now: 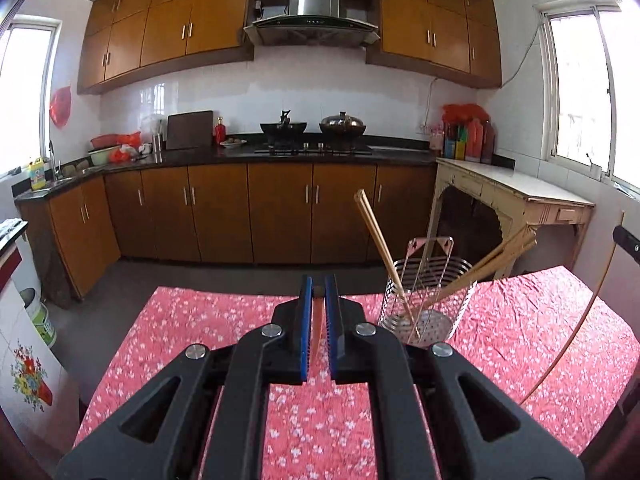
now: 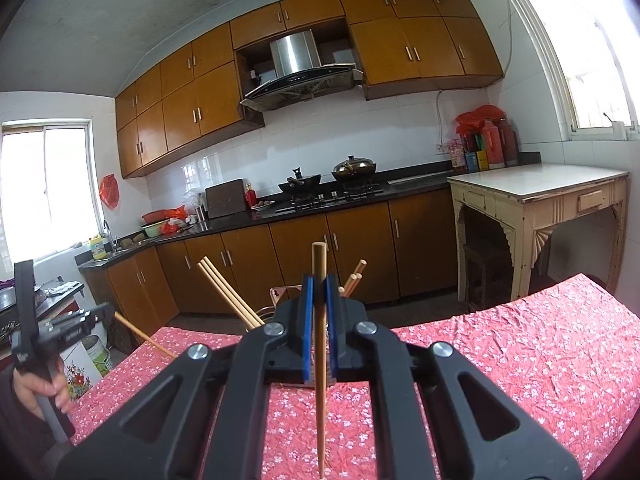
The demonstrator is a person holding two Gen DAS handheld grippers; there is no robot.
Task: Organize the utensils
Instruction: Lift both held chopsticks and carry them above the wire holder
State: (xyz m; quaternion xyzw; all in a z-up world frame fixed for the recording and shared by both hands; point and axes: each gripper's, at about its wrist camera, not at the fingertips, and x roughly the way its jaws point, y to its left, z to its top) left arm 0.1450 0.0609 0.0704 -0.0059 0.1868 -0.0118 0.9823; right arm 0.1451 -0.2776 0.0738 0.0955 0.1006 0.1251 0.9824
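Note:
A metal utensil holder [image 1: 428, 296] stands on the red floral tablecloth [image 1: 200, 320], right of and beyond my left gripper [image 1: 319, 284]. Several wooden chopsticks [image 1: 378, 240] lean in it. My left gripper is shut on a thin chopstick [image 1: 319, 328], seen as an orange sliver between the blue pads. In the right wrist view my right gripper [image 2: 319, 286] is shut on an upright chopstick [image 2: 320, 360], just in front of the holder, which it mostly hides; chopsticks [image 2: 228, 292] stick out behind it. The left gripper [image 2: 76, 326] shows at far left holding its chopstick [image 2: 144, 336].
The table's far edge [image 1: 240, 290] drops to a grey floor. Wooden cabinets and a counter with a stove [image 1: 316, 148] line the back wall. A cream side table [image 2: 536, 192] stands at right. A bucket [image 1: 40, 316] sits on the floor at left.

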